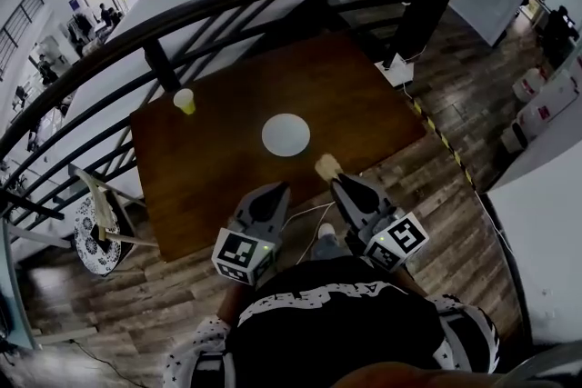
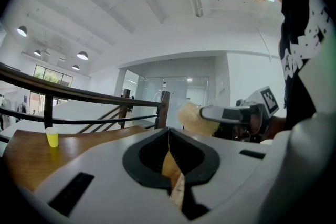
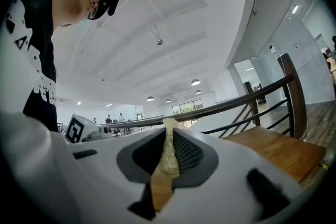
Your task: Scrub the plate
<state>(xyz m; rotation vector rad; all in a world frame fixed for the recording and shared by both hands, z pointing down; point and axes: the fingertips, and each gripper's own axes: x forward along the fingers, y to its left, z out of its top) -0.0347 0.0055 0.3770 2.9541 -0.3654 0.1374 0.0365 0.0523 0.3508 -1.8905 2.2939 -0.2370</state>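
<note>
A round white plate lies bare near the middle of the brown wooden table. My right gripper hovers over the table's near edge, just short of the plate, and is shut on a tan scrubbing sponge. The right gripper view shows the sponge squeezed flat between the jaws. My left gripper hangs beside it on the left, also short of the plate, jaws shut with nothing in them. The left gripper view also catches the sponge at the right gripper's tip.
A small yellow cup stands at the table's far left corner; the left gripper view shows the cup too. A dark railing curves behind the table. A chair stands off the left side, and a white box sits at the far right corner.
</note>
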